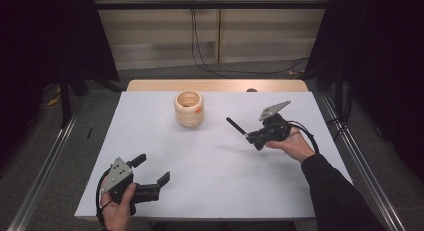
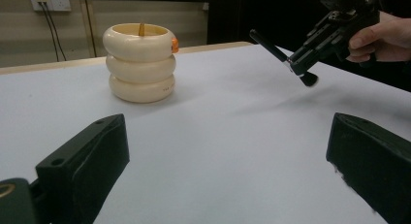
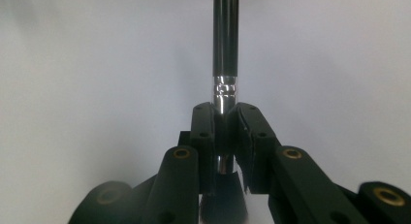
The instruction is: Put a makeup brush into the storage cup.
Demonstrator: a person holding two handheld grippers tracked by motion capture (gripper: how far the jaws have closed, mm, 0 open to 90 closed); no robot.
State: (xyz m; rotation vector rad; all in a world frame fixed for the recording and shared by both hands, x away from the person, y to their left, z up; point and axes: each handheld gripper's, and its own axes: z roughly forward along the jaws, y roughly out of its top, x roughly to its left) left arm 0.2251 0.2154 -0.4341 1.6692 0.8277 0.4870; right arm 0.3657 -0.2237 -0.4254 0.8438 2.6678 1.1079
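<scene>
A black-handled brush (image 1: 235,126) with a silver collar is clamped in my right gripper (image 1: 252,137), which a hand holds above the right half of the table. Its handle points up and left toward a cream ringed holder (image 1: 189,109). In the right gripper view the jaws press on the silver collar (image 3: 225,90), and the dark handle (image 3: 225,35) runs straight ahead. The left gripper view shows the brush (image 2: 271,47) with its dark bristle tip (image 2: 308,79) hanging below the right gripper (image 2: 303,64). My left gripper (image 1: 151,168) rests near the front left corner, open and holding nothing.
The holder (image 2: 140,64) stands at the back centre of the white table (image 1: 210,186), with an orange tab (image 2: 174,44) on its rim and a thin brown stick (image 2: 142,29) rising inside. Black curtains flank the table, and cables run along the floor behind it.
</scene>
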